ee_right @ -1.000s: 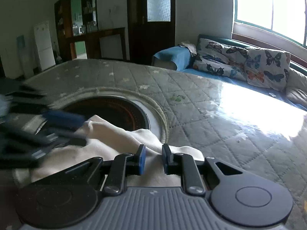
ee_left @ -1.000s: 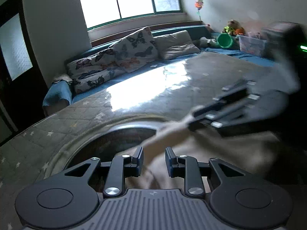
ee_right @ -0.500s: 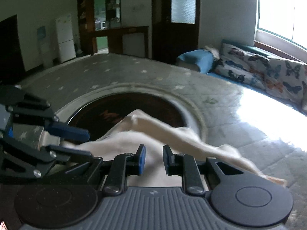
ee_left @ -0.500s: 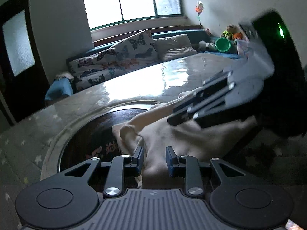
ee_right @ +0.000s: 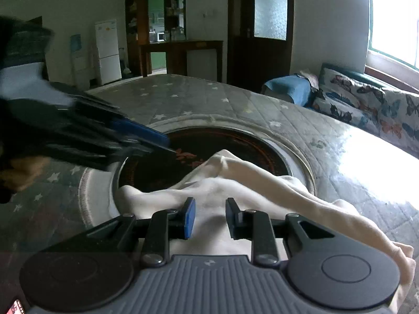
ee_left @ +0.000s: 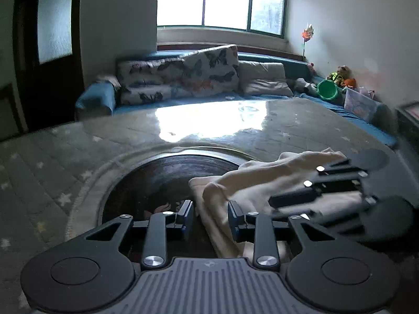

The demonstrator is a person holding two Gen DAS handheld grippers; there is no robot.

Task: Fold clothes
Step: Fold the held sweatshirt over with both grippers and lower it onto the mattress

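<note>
Cream garment (ee_right: 262,191): its near part passes under the right gripper (ee_right: 208,217) body and is hidden; its right end runs toward the lower frame edge of the right wrist view. In the left wrist view the garment (ee_left: 262,180) is partly covered by the right gripper (ee_left: 288,204), so whether cloth lies between those fingers cannot be told there. Left gripper (ee_right: 146,138), left of the garment in the right wrist view: motion-blurred, cut by the left edge; its opening is unreadable. Dark round inset (ee_left: 167,178) in the worktop (ee_left: 52,157): near rim hidden behind the left gripper (ee_left: 210,216). Toys (ee_left: 340,77) beyond the worktop: too small to identify.
</note>
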